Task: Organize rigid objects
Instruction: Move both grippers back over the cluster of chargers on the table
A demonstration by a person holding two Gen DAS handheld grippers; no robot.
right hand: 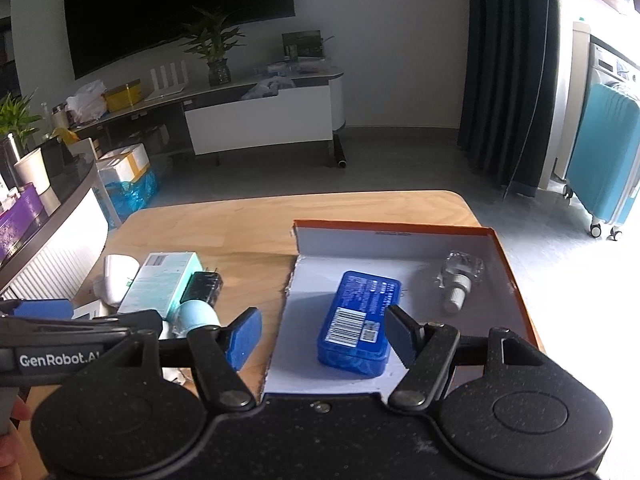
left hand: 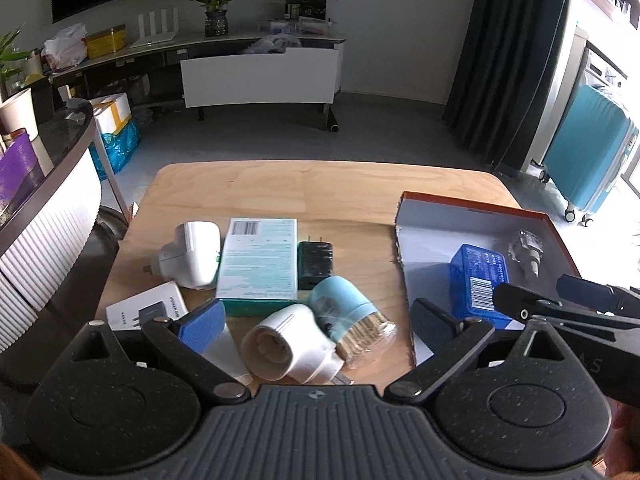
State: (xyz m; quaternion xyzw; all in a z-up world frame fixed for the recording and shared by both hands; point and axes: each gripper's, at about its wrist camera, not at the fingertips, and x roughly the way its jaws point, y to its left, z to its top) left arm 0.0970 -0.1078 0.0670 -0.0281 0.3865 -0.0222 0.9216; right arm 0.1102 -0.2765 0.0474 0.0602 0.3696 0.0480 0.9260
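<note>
Both claws wide, empty — left claw [left hand: 316, 322] over white cylindrical plug adapter [left hand: 290, 348]; round body may roll, knocking light-blue clear-capped brush [left hand: 352, 320] off wooden bench [left hand: 320, 192].

The surface [left hand: 328, 188] is pale wood grain. An orange-rimmed box [right hand: 516, 276] with white inside holds a blue case [right hand: 356, 320] bearing a white barcode. Beside it lie a teal-and-white carton [left hand: 258, 264], a black charger [left hand: 316, 264] and a light-blue brush [left hand: 344, 300].
</note>
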